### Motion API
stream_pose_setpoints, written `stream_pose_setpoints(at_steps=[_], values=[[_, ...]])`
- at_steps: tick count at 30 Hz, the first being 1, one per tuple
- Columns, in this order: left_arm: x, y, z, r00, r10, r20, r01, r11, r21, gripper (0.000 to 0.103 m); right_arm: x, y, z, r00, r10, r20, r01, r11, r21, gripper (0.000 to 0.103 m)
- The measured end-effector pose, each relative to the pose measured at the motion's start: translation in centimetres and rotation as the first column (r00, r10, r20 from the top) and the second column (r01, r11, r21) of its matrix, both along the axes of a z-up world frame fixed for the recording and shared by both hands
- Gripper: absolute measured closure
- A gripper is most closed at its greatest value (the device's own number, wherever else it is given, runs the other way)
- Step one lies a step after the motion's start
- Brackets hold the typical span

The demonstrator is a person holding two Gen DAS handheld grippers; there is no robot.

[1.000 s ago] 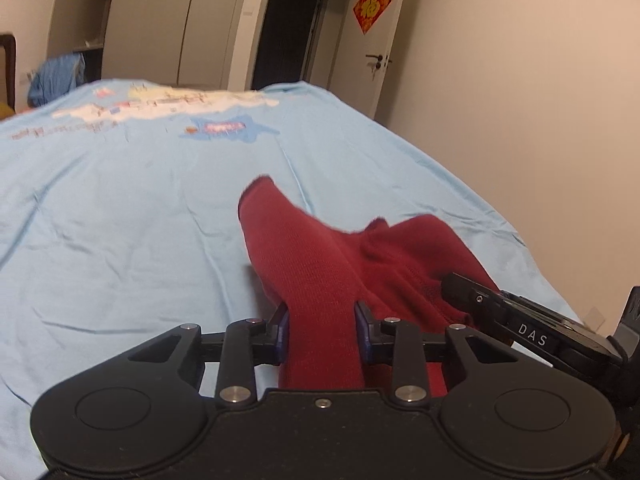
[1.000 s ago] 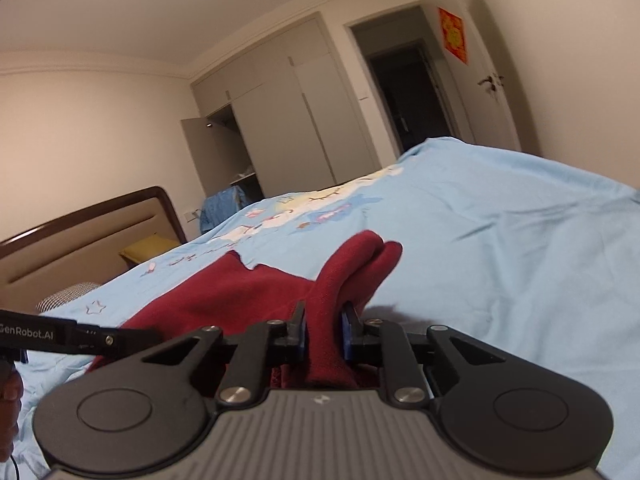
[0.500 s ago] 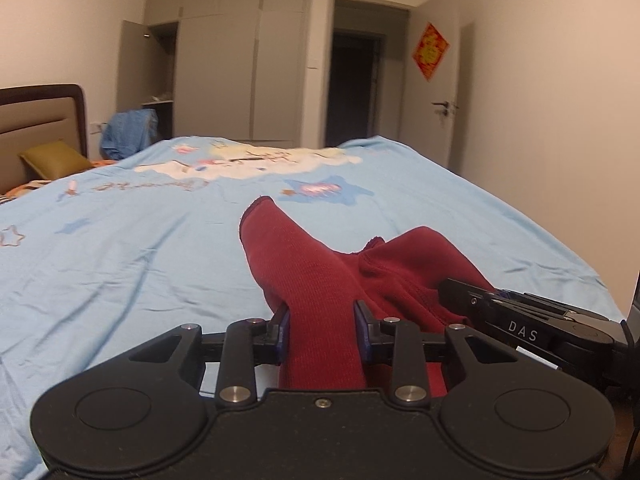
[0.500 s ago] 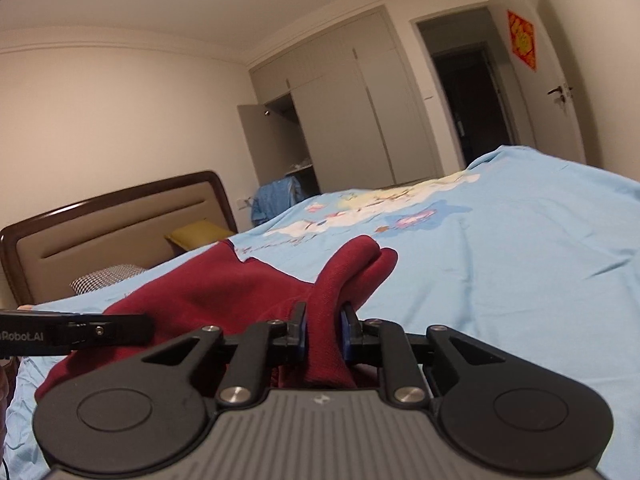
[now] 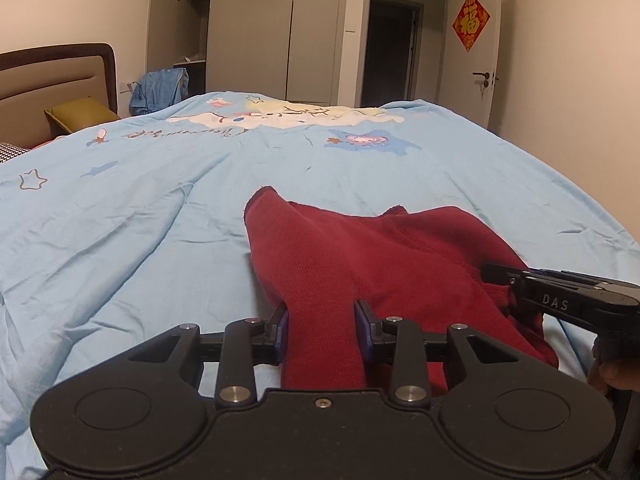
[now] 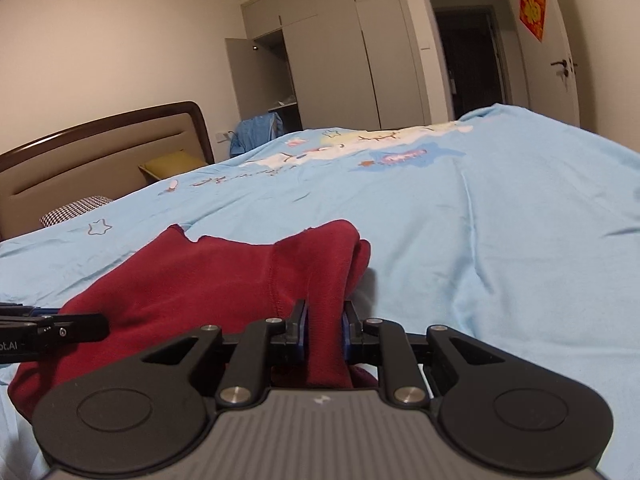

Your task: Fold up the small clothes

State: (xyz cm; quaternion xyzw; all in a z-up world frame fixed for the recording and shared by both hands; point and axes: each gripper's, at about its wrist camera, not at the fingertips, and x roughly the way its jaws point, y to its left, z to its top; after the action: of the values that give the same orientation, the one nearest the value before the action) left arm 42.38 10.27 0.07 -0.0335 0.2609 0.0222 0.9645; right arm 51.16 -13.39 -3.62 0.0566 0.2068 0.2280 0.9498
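Both the left tongs (image 5: 322,330) and right tongs (image 6: 324,330), held low and level, pinch the red garment (image 5: 380,264) over the bed (image 5: 160,220).

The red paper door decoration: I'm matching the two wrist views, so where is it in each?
Left wrist: red door decoration is upper right, on the white door.
Right wrist: it is at the far upper right, on the same door.
Shared landmark: the dark doorway left of that door.
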Motion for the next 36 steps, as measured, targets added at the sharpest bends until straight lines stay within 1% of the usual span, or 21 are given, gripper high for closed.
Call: stream_pose_setpoints(at_steps=[2,4,6,7,8,9,10,11,12,13,14,15,16,18,20,23,25,27,32,36], values=[[0.4,0.0,-0.3,1.000,0.004,-0.020,-0.003,1.000,0.012,0.065,-0.2,-0.1,-0.1,1.000,-0.004,0.000,0.004,1.000,-0.004,0.082],[0.6,0.0,-0.4,0.999,0.012,-0.038,-0.011,1.000,0.013,0.062,-0.1,-0.1,0.0,1.000,-0.014,-0.004,0.014,1.000,-0.015,0.074],[0.7,0.0,-0.5,0.999,0.020,-0.045,-0.020,1.000,0.004,0.060,0.0,-0.1,0.1,1.000,-0.024,-0.008,0.024,1.000,-0.017,0.062],[0.7,0.1,-0.4,0.999,0.024,-0.048,-0.024,1.000,-0.001,0.058,-0.1,-0.3,0.1,1.000,-0.029,-0.010,0.029,0.999,-0.015,0.058],[0.6,0.2,-0.4,0.998,0.029,-0.053,-0.030,1.000,-0.009,0.054,-0.2,-0.5,0.1,0.999,-0.034,-0.012,0.034,0.999,-0.012,0.056],[0.6,0.4,-0.2,0.998,0.035,-0.057,-0.036,0.999,-0.016,0.052,-0.3,-0.8,0.2,0.999,-0.042,-0.011,0.041,0.999,-0.012,0.051],[0.4,0.5,-0.1,0.997,0.041,-0.058,-0.042,0.999,-0.024,0.046,-0.6,-1.0,0.3,0.999,-0.049,-0.008,0.049,0.999,-0.015,0.045],[0.2,0.6,0.1,0.997,0.045,-0.058,-0.047,0.998,-0.031,0.039,-0.8,-1.2,0.6,0.998,-0.056,-0.001,0.056,0.998,-0.020,0.042],[0.0,0.6,0.2,0.997,0.049,-0.056,-0.051,0.998,-0.041,0.036,-1.2,-1.4,0.8,0.998,-0.061,0.007,0.061,0.998,-0.025,0.037],[-0.3,0.7,0.4,0.997,0.052,-0.051,-0.055,0.997,-0.054,0.030,-1.6,-1.6,0.9,0.998,-0.064,0.015,0.065,0.998,-0.028,0.033],[-0.6,0.7,0.7,0.997,0.055,-0.047,-0.058,0.996,-0.065,0.026,-2.1,-1.9,1.1,0.997,-0.067,0.024,0.068,0.997,-0.029,0.030],[-1.0,0.8,0.9,0.997,0.060,-0.043,-0.063,0.995,-0.075,0.024,-2.6,-2.1,1.4,0.997,-0.071,0.033,0.072,0.997,-0.028,0.026],[-1.3,0.8,1.1,0.997,0.065,-0.037,-0.068,0.994,-0.085,0.022,-3.1,-2.4,1.7,0.996,-0.074,0.045,0.075,0.997,-0.025,0.024],[-2.2,0.7,1.7,0.997,0.075,-0.021,-0.077,0.992,-0.102,0.017,-4.2,-2.8,2.4,0.994,-0.081,0.068,0.082,0.997,-0.015,0.014],[-3.2,0.8,2.4,0.996,0.086,0.001,-0.085,0.990,-0.115,0.010,-5.4,-3.4,3.3,0.992,-0.085,0.095,0.086,0.996,0.001,0.010],[-5.0,0.5,3.4,0.995,0.090,0.040,-0.085,0.989,-0.120,0.005,-7.4,-3.8,4.5,0.986,-0.091,0.137,0.089,0.996,0.022,0.002],[-6.2,0.2,4.0,0.993,0.096,0.067,-0.088,0.990,-0.114,0.001,-8.8,-4.0,5.1,0.982,-0.093,0.163,0.088,0.995,0.037,0.000],[-7.6,-0.1,4.6,0.990,0.104,0.096,-0.094,0.990,-0.105,0.001,-10.2,-4.3,5.7,0.979,-0.096,0.181,0.089,0.995,0.049,0.000],[-10.5,-0.8,5.2,0.986,0.102,0.132,-0.090,0.992,-0.092,0.001,-13.8,-5.0,6.0,0.969,-0.117,0.219,0.102,0.992,0.081,0.000],[-13.0,-1.8,5.0,0.986,0.082,0.143,-0.077,0.996,-0.040,0.001,-16.8,-5.8,5.5,0.960,-0.121,0.252,0.101,0.991,0.091,0.000]])
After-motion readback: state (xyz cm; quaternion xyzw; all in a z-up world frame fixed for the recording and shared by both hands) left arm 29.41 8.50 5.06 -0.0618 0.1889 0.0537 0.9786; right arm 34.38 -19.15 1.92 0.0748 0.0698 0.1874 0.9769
